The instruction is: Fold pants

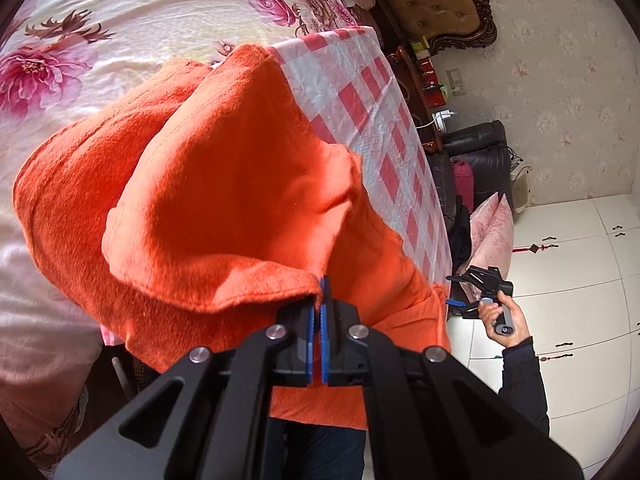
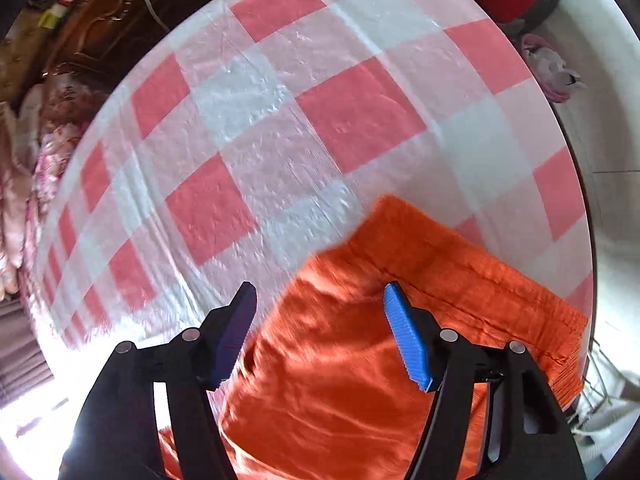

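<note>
Orange fleece pants (image 1: 224,200) lie bunched on a table under a red-and-white checked cloth (image 1: 372,92). My left gripper (image 1: 320,300) is shut on a hem edge of the pants and holds that fold lifted off the table. In the right wrist view the pants (image 2: 360,352) lie flat near the table's edge, and my right gripper (image 2: 320,304) hangs over them, pointing down, open with nothing pinched between its blue pads (image 2: 404,332). In the left wrist view the right gripper (image 1: 476,292) shows at the table's right side, in a hand with a dark sleeve.
A bed with a floral sheet (image 1: 100,40) lies beyond the table. A tufted headboard (image 1: 436,0), a dark armchair (image 1: 480,160) and white cabinets (image 1: 580,280) stand to the right. The checked cloth (image 2: 280,120) is bare ahead of the right gripper.
</note>
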`<state>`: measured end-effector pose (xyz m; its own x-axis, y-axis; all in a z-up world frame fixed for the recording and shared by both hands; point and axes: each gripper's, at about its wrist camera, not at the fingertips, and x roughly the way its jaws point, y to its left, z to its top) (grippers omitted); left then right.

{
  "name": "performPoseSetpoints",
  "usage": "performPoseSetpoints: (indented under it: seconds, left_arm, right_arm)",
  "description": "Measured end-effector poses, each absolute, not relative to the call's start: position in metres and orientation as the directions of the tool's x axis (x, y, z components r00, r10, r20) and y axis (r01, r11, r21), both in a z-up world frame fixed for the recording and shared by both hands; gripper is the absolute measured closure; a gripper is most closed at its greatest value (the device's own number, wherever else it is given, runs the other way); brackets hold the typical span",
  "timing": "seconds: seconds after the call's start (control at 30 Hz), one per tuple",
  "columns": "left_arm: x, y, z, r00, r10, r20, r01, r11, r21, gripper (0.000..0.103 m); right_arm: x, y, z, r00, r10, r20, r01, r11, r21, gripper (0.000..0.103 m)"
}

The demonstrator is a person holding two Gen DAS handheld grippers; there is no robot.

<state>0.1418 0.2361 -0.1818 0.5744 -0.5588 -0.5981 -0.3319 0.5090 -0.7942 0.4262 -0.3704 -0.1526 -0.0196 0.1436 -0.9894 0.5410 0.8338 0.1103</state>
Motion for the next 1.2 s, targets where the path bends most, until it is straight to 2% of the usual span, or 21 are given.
performPoseSetpoints:
  seconds: [0.13,0.23,0.3,0.4,0.5,0.6,0.67,0.77,0.83,0.93,0.97,1.0,1.13,1.2]
  left_arm:
    - [0.143,0.244,-0.184,0.579,-0.565,-0.588,-0.33,0.497,-0.802,0.101]
    - [0.142,0.249,-0.185,0.585,-0.562,-0.584,-0.333,0.491,-0.805,0.101]
    - [0.142,0.252,-0.185,0.587,-0.562,-0.583,-0.338,0.485,-0.807,0.101]
    - [0.143,0.252,-0.182,0.585,-0.555,-0.592,-0.342,0.492,-0.8,0.101]
    - [0.139,0.251,-0.173,0.595,-0.541,-0.595,-0.337,0.504,-0.795,0.101]
    - [0.13,0.249,-0.164,0.61,-0.529,-0.59,-0.331,0.506,-0.796,0.101]
    - [0.121,0.246,-0.159,0.62,-0.519,-0.588,-0.327,0.511,-0.795,0.101]
    - [0.104,0.244,-0.159,0.631,-0.517,-0.578,-0.327,0.499,-0.803,0.101]
    - [0.094,0.243,-0.163,0.631,-0.519,-0.577,-0.336,0.488,-0.806,0.101]
    - [0.086,0.244,-0.174,0.618,-0.516,-0.594,-0.362,0.484,-0.797,0.101]
    - [0.085,0.243,-0.177,0.614,-0.521,-0.593,-0.363,0.48,-0.798,0.101]
    - [0.084,0.242,-0.179,0.61,-0.529,-0.59,-0.362,0.476,-0.801,0.101]
    - [0.086,0.237,-0.181,0.6,-0.504,-0.622,-0.386,0.498,-0.776,0.101]
    - [0.085,0.236,-0.181,0.603,-0.505,-0.617,-0.386,0.492,-0.78,0.101]
  right_arm:
    - [0.433,-0.365,-0.161,-0.059,0.052,-0.997,0.549,0.836,0.011,0.041]
    - [0.43,-0.362,-0.158,-0.061,-0.012,-0.998,0.539,0.841,-0.043,0.065]
    - [0.428,-0.362,-0.155,-0.027,-0.016,-1.0,0.53,0.847,-0.028,0.08]
    - [0.417,-0.369,-0.146,0.04,0.025,-0.999,0.512,0.858,0.042,0.087]
    - [0.405,-0.376,-0.114,0.15,0.034,-0.988,0.469,0.877,0.101,0.087]
    - [0.356,-0.394,-0.068,0.307,0.147,-0.94,0.389,0.882,0.265,0.087]
    - [0.321,-0.406,-0.045,0.405,0.242,-0.882,0.326,0.863,0.386,0.088]
    - [0.224,-0.441,-0.021,0.577,0.376,-0.725,0.172,0.812,0.558,0.088]
    - [0.173,-0.466,-0.032,0.621,0.401,-0.673,0.151,0.781,0.606,0.087]
    - [0.107,-0.507,-0.087,0.607,0.429,-0.669,0.229,0.711,0.665,0.081]
    - [0.095,-0.514,-0.103,0.595,0.434,-0.677,0.262,0.691,0.673,0.075]
    - [0.079,-0.522,-0.122,0.572,0.451,-0.686,0.296,0.666,0.684,0.075]
    - [0.06,-0.526,-0.151,0.56,0.501,-0.66,0.314,0.608,0.729,0.072]
    - [0.062,-0.526,-0.15,0.579,0.517,-0.631,0.301,0.584,0.754,0.063]
